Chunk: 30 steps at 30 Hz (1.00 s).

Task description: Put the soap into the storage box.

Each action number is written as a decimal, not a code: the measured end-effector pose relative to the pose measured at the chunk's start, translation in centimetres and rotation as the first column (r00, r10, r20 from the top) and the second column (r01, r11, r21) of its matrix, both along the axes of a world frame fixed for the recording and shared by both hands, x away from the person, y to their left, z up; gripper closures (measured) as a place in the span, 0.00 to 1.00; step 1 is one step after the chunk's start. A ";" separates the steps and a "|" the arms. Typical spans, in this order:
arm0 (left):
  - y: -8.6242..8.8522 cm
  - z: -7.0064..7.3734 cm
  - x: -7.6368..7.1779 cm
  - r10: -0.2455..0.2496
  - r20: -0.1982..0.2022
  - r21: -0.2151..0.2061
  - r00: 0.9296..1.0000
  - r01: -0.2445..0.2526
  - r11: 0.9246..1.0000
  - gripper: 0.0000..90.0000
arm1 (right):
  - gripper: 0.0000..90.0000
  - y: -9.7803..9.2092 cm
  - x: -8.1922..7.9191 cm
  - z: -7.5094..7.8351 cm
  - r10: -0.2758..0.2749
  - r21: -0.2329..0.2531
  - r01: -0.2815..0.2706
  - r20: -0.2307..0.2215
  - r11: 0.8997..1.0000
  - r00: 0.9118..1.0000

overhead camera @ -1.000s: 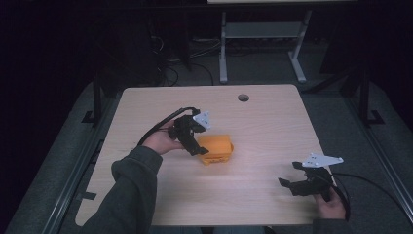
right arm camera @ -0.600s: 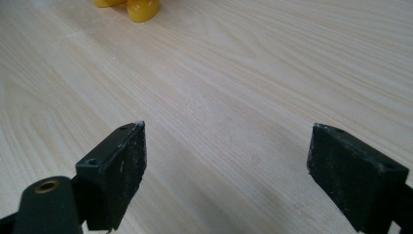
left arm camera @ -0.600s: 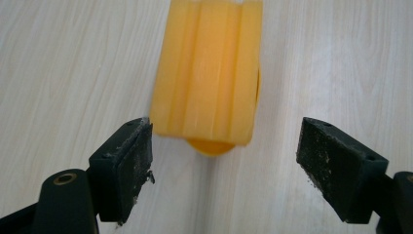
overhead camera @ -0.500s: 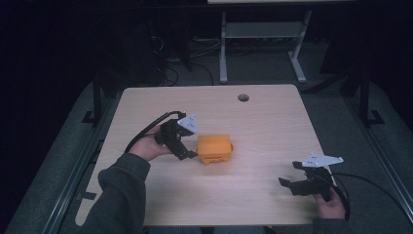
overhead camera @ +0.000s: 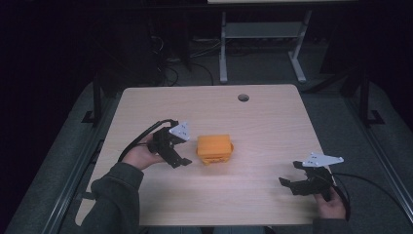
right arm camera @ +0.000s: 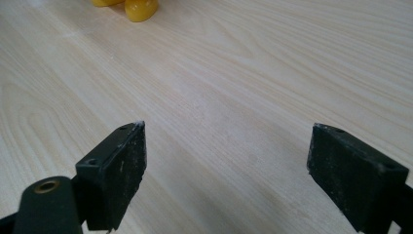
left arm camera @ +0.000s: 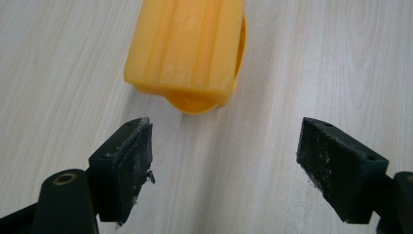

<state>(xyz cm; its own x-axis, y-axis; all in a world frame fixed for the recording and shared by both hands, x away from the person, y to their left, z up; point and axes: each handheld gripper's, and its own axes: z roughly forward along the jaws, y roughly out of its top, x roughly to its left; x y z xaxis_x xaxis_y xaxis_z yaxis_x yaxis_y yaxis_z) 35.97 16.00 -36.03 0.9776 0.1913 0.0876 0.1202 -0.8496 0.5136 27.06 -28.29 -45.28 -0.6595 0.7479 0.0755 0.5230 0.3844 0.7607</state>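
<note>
An orange plastic block-shaped object (overhead camera: 215, 148) lies near the middle of the wooden table (overhead camera: 263, 122). In the left gripper view the same orange object (left arm camera: 187, 48) has ribbed sides and a rounded lip at its near end. My left gripper (overhead camera: 178, 161) is open just left of it, a short gap away, jaws wide apart (left arm camera: 224, 161) with nothing between them. My right gripper (overhead camera: 290, 184) is open near the table's front right corner, over bare wood (right arm camera: 224, 165). A yellow-orange piece (right arm camera: 139, 9) of the object peeks in at the top of the right gripper view.
A round cable hole (overhead camera: 243, 97) sits near the table's far edge. Black cables trail from both grippers. Beyond the table stands a white metal frame (overhead camera: 263, 34) on a dark floor. Bare tabletop lies between the orange object and my right gripper.
My left gripper has drawn back to the left, away from the orange object, which stays in place. The right gripper has not moved.
</note>
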 end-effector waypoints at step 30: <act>2.7 -1.4 -3.2 0.020 0.021 -0.029 1.000 -0.019 0.999 0.20 | 0.15 -0.1 0.0 -0.1 -0.013 -0.014 0.013 -0.008 1.000 1.000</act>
